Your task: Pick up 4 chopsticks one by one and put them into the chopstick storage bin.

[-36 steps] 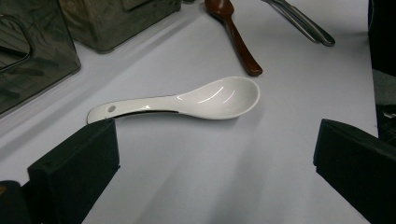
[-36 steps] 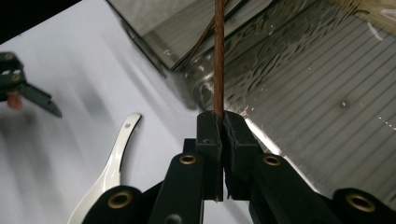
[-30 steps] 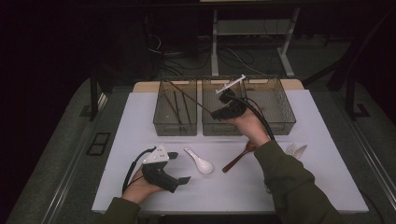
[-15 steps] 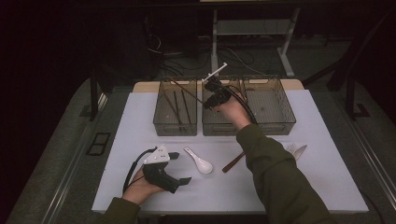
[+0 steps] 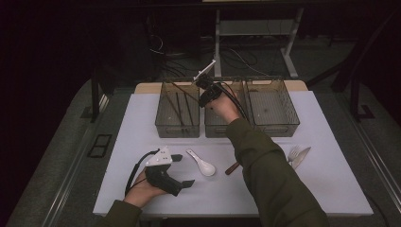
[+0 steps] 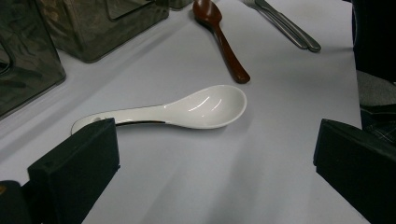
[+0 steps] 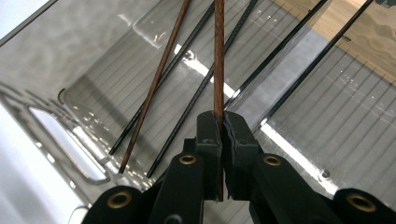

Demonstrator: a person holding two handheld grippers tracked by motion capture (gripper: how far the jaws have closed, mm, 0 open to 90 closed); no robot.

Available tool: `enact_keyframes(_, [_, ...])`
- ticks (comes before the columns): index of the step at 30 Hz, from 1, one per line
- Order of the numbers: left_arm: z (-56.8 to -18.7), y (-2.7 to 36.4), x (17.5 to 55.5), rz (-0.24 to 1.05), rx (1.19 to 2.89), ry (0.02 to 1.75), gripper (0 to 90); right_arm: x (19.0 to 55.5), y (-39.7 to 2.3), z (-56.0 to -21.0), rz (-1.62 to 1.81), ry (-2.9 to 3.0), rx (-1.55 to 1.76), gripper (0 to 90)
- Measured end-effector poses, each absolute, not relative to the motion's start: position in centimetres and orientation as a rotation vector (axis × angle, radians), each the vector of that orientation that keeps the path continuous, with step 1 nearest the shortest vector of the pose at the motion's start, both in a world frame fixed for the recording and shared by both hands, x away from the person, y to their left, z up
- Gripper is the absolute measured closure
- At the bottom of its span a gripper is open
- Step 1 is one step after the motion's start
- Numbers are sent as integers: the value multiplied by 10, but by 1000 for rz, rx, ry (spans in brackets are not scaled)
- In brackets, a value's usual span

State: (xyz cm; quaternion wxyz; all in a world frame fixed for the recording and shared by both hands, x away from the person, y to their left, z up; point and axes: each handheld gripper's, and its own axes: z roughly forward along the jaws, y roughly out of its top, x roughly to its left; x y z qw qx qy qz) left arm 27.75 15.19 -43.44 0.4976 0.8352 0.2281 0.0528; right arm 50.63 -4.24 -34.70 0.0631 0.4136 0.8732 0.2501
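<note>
My right gripper [image 7: 219, 122] pinches a brown wooden chopstick [image 7: 218, 56] over the clear left bin [image 5: 177, 109], seemingly mid-sorting; the white ceramic spoon [image 6: 187, 108] waits at twelve o'clock of my spread left gripper [image 6: 215, 163].

You hold a reddish-brown wooden chopstick [image 7: 218, 56] in your black right gripper [image 7: 222, 122], over a smoky-grey clear plastic bin [image 5: 178, 124] with thin black chopsticks [image 7: 187, 51] lying inside it. Your black left gripper [image 5: 182, 170] carries a pale grey plate. On the white table sheet [image 5: 142, 123] lie a glossy white ceramic soup spoon [image 6: 205, 105], a dark red-brown spoon [image 6: 219, 35] and silver cutlery [image 6: 285, 25]. Your sleeve [image 5: 269, 175] is olive green.
</note>
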Motion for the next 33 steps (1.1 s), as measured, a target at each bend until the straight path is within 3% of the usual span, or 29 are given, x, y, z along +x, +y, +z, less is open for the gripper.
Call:
enact_keyframes(14, [-434, 151, 277, 125, 2023, 546, 0, 511, -28, -354, 719, 2640, 1260, 841])
enact_keyframes(19, [-435, 150, 277, 125, 2021, 546, 0, 511, -30, -350, 774, 2613, 1259, 688])
enact_keyframes(27, [-435, 151, 277, 125, 2025, 549, 0, 506, -39, -340, 847, 2609, 1210, 528])
enact_keyframes(33, [-435, 151, 278, 126, 2024, 552, 0, 496, -51, -334, 917, 2602, 1167, 462])
